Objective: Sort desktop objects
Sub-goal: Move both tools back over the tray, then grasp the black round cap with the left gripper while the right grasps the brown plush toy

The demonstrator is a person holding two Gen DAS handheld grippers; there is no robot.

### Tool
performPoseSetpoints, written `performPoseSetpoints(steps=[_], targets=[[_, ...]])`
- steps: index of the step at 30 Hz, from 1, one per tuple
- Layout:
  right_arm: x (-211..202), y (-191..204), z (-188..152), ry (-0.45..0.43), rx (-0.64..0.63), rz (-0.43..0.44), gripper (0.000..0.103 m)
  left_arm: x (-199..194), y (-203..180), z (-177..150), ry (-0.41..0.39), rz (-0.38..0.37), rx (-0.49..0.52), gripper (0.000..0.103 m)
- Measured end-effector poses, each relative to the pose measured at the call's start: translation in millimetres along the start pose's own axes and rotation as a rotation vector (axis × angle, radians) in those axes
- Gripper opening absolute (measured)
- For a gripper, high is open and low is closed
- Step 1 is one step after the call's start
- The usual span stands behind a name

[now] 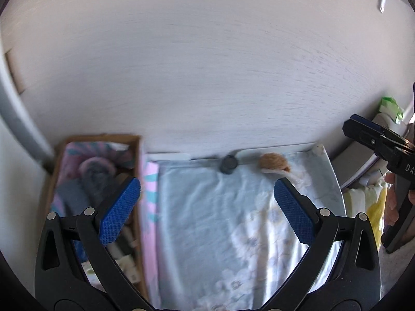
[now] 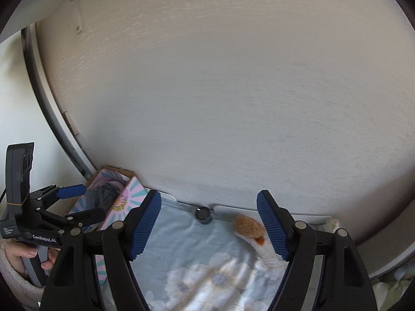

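My left gripper [image 1: 207, 207] is open over a light blue flowered cloth [image 1: 207, 233], with nothing between its blue pads. My right gripper [image 2: 208, 224] is open as well and hangs empty above the same cloth [image 2: 186, 243]. At the cloth's far edge, against the wall, lie a small dark round object [image 1: 228, 164] [image 2: 202, 214] and an orange fuzzy item with a white tail [image 1: 273, 163] [image 2: 247, 225]. The orange item lies just inside the right gripper's right finger. In the right wrist view the left gripper [image 2: 83, 203] shows open at the left, above the box.
A cardboard box [image 1: 137, 155] [image 2: 129, 175] with pink lining stands left of the cloth and holds grey fuzzy items and small packets. A pale wood-grain panel [image 1: 207, 64] rises behind. A green-white pack [image 1: 390, 105] and a yellow bag [image 1: 373, 207] sit at the right.
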State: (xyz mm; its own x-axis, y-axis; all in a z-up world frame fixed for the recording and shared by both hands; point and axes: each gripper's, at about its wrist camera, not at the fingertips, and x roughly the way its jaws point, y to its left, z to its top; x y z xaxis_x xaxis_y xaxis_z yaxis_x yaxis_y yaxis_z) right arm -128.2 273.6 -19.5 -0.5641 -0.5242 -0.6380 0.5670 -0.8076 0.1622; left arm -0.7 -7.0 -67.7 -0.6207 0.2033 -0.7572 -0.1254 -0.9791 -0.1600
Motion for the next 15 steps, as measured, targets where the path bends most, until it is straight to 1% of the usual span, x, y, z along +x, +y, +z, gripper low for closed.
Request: performPoseSetpoints(steps=[3, 6, 8, 11, 12, 14, 15], targets=[[3, -19, -9, 0.025, 0.010, -0.034, 0.072, 21, -19, 3, 0.011, -0.001, 0.034, 0.103], [14, -37, -22, 0.072, -0.008, -0.044, 0.072, 45, -34, 2, 0.007, -0.003, 0.056, 0.103], [26, -45, -32, 0.104, -0.028, -0.037, 0.072, 68, -42, 0, 0.013, 0.010, 0.060, 0.103], [54, -57, -49, 0.176, -0.060, -0.024, 0.072, 103, -48, -7, 0.028, 0.040, 0.062, 0.103], [68, -58, -54, 0.202, -0.066, -0.005, 0.072, 117, -49, -10, 0.039, 0.054, 0.064, 0.103], [84, -64, -61, 0.231, -0.077, 0.017, 0.072, 142, -51, -16, 0.062, 0.067, 0.056, 0.098], [94, -66, -65, 0.248, -0.089, 0.029, 0.072, 155, -52, -20, 0.063, 0.072, 0.052, 0.098]])
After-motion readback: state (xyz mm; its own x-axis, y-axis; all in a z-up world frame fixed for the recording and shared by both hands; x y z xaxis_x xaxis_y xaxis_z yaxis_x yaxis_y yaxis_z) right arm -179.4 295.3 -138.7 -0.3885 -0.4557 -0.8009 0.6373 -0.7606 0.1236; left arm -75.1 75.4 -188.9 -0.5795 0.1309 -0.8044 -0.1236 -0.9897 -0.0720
